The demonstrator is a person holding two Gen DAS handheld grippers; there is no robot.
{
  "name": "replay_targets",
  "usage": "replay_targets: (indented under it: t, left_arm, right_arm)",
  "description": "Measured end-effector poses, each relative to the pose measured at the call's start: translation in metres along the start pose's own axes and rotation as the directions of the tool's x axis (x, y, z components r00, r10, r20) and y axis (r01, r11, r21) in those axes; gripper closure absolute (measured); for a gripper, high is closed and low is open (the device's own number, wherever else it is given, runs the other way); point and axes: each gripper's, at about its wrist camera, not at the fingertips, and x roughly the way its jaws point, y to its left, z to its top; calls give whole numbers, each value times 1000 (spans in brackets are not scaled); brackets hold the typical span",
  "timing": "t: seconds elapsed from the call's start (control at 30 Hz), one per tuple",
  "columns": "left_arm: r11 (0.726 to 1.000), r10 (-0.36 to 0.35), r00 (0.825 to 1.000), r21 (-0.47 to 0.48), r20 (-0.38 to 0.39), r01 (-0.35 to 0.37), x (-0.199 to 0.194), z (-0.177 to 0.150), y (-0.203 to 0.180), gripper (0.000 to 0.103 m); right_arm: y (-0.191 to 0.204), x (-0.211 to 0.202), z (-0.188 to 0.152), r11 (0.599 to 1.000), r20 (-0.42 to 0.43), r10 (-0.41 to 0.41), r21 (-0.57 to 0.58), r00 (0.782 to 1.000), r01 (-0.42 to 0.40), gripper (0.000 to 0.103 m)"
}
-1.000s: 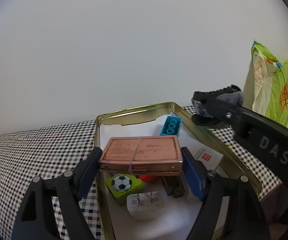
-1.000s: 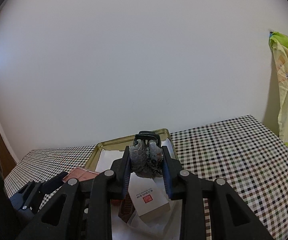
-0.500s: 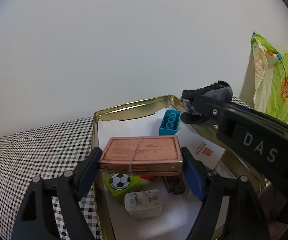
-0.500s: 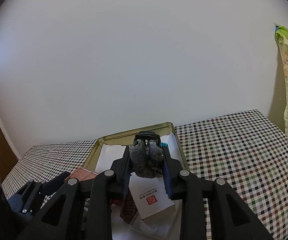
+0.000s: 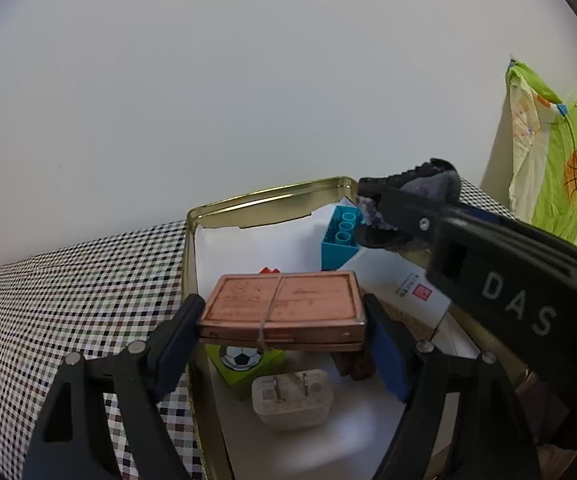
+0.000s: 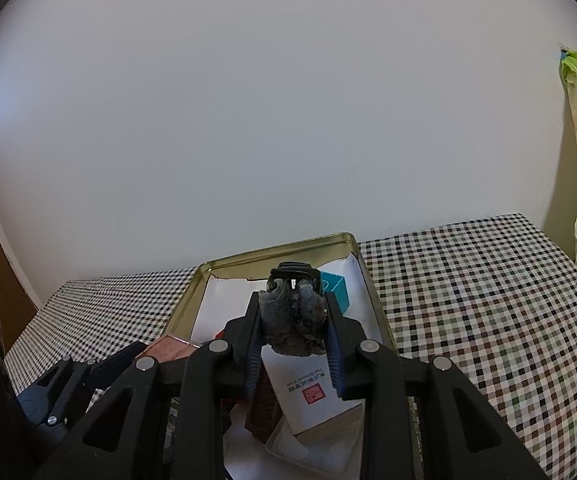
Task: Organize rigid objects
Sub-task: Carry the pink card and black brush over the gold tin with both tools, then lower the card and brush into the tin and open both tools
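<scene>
The copper case [image 5: 282, 307] was clamped crosswise in the left claw [image 5: 282, 326] right above the gold tin [image 5: 264, 200], while the dark toy shoe [image 6: 292, 316] was pinched in the right claw [image 6: 293, 334] nearer the tin's far corner.

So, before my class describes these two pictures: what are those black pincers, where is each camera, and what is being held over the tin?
They are hand-held two-finger grippers, each carrying a forward-looking camera. The left gripper grips a flat copper-coloured case. The right gripper grips a dark grey lumpy object I cannot identify. Below, on a checked tablecloth, a gold metal tin holds a blue building block, a green football cube, a white plug adapter and a white card.
</scene>
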Motion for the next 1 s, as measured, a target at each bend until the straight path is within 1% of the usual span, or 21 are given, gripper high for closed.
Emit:
replay_targets:
  t: [0.03, 0.2, 0.43, 0.53, 0.57, 0.6, 0.77, 0.8, 1.0]
  left_arm:
    - [1000, 1, 1000, 3, 1, -1, 0, 0, -1, 25]
    - [1000, 6, 1000, 14, -10, -6, 3, -3, -4, 25]
    - [1000, -5, 1000, 1, -25, 5, 5, -2, -2, 25]
    - [1000, -6, 1000, 5, -28, 6, 5, -2, -1, 25]
    - [1000, -5, 1000, 8, -29, 5, 6, -2, -2, 25]
    - [1000, -5, 1000, 9, -29, 5, 5, -2, -2, 25]
    - [1000, -3, 999, 16, -41, 3, 7, -1, -3, 25]
    - [1000, -5, 999, 17, -44, 5, 7, -1, -3, 25]
    - [999, -30, 997, 11, -64, 31, 9, -1, -1, 25]
  right_arm:
    - [-8, 9, 1, 1000, -2, -2, 1, 1000, 2, 72]
    - [-3, 10, 1, 1000, -15, -2, 3, 1000, 2, 72]
    - [5, 12, 1, 1000, -40, -9, -3, 999, 9, 72]
    - [13, 6, 1, 1000, -43, -10, -10, 999, 10, 72]
    - [7, 13, 2, 1000, -43, -11, -11, 999, 11, 72]
    - [-13, 29, 5, 1000, -46, -14, -10, 999, 14, 72]
    - [-8, 36, 8, 1000, -61, -13, -16, 998, 13, 72]
    - [-12, 25, 14, 1000, -63, -13, -17, 998, 12, 72]
    - [-15, 32, 15, 1000, -104, -2, -31, 995, -2, 72]
